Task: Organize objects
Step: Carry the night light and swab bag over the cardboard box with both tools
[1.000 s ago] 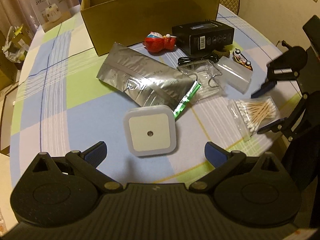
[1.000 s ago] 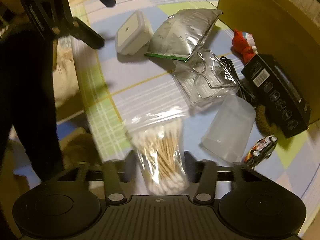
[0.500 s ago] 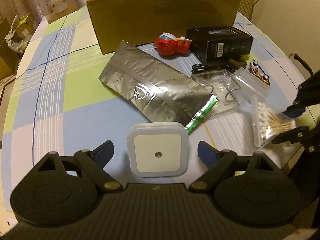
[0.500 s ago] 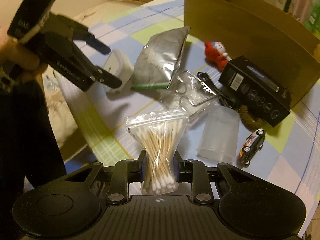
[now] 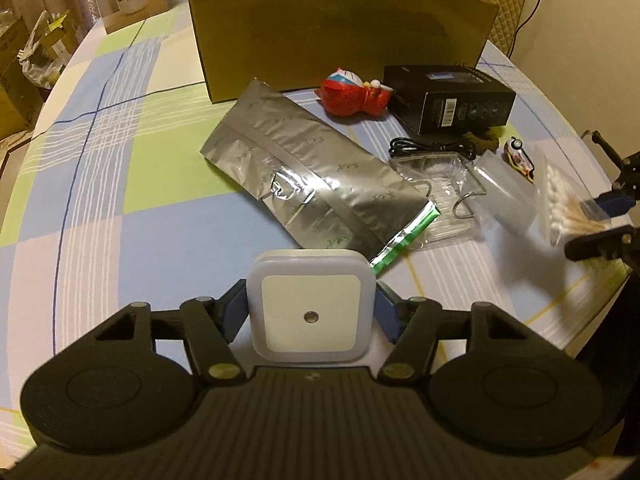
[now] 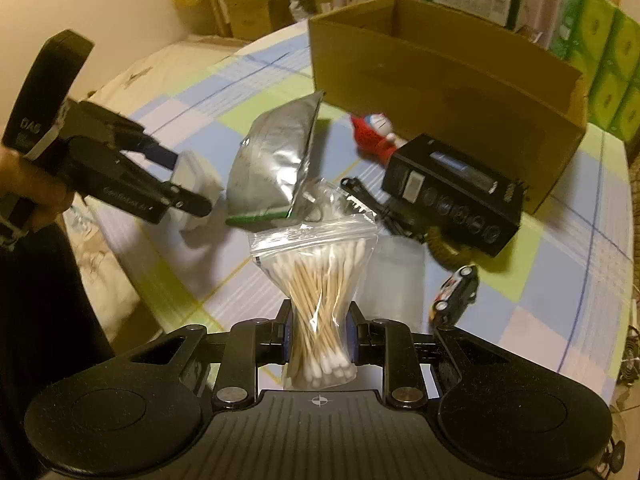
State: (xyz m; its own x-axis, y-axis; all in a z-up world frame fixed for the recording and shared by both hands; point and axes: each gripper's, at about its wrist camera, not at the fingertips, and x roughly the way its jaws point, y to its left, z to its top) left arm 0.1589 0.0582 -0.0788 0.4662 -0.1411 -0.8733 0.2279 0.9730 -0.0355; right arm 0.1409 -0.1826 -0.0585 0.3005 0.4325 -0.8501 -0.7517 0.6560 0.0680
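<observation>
My left gripper (image 5: 311, 304) is shut on a white square night light (image 5: 310, 304) at the table's near edge; it also shows in the right wrist view (image 6: 196, 178). My right gripper (image 6: 319, 326) is shut on a clear zip bag of cotton swabs (image 6: 318, 280) and holds it above the table; the bag shows in the left wrist view (image 5: 560, 210) at the far right. An open cardboard box (image 5: 340, 28) (image 6: 440, 76) stands at the back of the table.
On the checked tablecloth lie a silver foil pouch (image 5: 308, 176), a red Doraemon toy (image 5: 354, 94), a black box (image 5: 448, 98), a black cable (image 5: 424, 146), a clear plastic tray with a hook (image 5: 444, 200), a translucent cup (image 5: 504, 196) and a toy car (image 6: 456, 294).
My left gripper closed on the night light. My right gripper closed on the cotton swab bag and lifted it off the table.
</observation>
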